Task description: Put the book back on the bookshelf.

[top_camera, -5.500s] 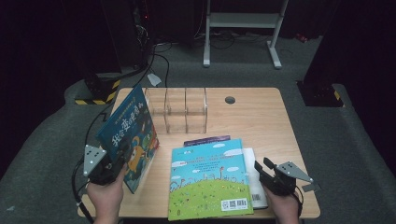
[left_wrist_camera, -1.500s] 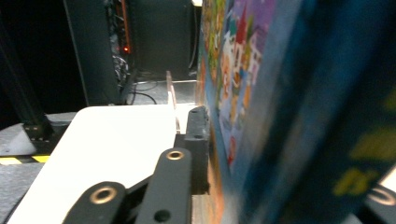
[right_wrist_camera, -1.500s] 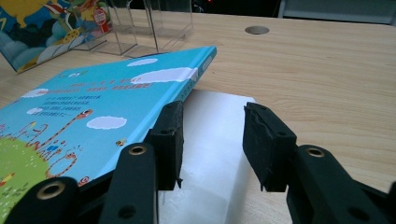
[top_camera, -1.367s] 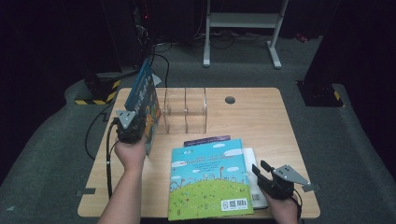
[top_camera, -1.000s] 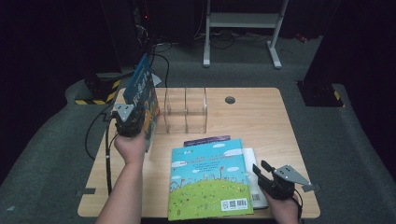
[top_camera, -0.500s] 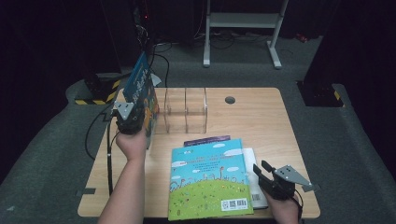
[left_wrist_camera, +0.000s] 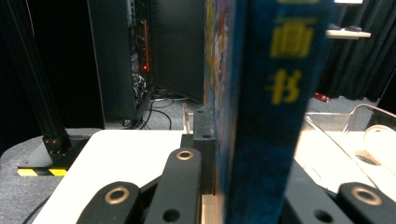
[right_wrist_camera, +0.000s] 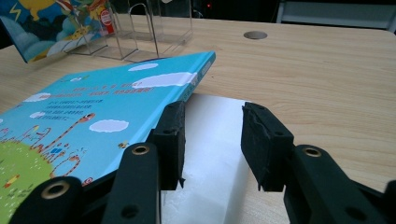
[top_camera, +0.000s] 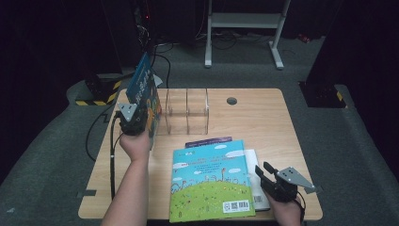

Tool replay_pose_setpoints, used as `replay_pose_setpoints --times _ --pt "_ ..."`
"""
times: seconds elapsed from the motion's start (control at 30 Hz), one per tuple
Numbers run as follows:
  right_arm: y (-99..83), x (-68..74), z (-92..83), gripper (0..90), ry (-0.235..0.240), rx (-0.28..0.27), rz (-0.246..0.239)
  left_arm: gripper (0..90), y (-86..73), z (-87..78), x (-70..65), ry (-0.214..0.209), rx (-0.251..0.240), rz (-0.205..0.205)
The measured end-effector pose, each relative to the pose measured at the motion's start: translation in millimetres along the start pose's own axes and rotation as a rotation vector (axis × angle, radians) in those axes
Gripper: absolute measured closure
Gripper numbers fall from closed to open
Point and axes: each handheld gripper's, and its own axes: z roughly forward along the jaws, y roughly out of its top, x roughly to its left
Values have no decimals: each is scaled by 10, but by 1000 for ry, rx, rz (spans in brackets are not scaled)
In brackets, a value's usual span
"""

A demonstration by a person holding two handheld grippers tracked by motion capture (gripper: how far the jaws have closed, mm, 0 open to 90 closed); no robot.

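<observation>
Across the middle of a dark room with grey carpet, a light wooden bench [top_camera: 263, 122] is sitting with rounded corners and a round cable hole [top_camera: 231, 100] near its far edge; a white metal stand [top_camera: 244, 21] and a black rack with a red light are standing behind it; yellow-and-black hazard tape [top_camera: 96, 101] is marking a base at the far left corner. At the far left part of the bench the left gripper [top_camera: 133, 123] is holding a blue picture book [top_camera: 143, 89] upright, its jaws clamped on the book's lower edge, just left of a clear acrylic divider rack [top_camera: 186, 113]; yellow characters are running down the book's spine [left_wrist_camera: 280, 70], too blurred to read. Near the front edge a second, sky-blue picture book [top_camera: 209, 181] is lying flat on a stack, with a barcode and QR code at its near corner and a white book [right_wrist_camera: 210, 140] jutting out beneath on the right; a purple edge [top_camera: 208, 140] is showing behind it. The right gripper [top_camera: 266, 174] is resting at the front right, jaws apart around the white book's corner, not pressing on it; the bench's right half is lying bare.
</observation>
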Motion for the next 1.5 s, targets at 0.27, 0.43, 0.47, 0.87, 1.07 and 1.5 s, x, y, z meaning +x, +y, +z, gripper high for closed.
replay_pose_setpoints --times 0.27,0.43,0.47,0.87,1.07,1.5 --pt "-2 -2 -9 596 -2 -1 -1 830 -73 -19 -8 -1 -17 20" --pt "-2 10 -5 592 -1 -2 0 824 -88 -37 27 -11 -7 14" --pt "-1 12 -4 591 1 -1 -3 822 -93 -41 38 -11 -7 11" --pt "-3 24 2 590 4 3 -4 807 -107 -54 117 -23 0 19" --pt "-6 28 6 591 2 6 -7 801 -109 -56 133 -22 0 30" --pt "-7 31 14 591 6 7 -12 763 -99 -58 160 -35 7 22"
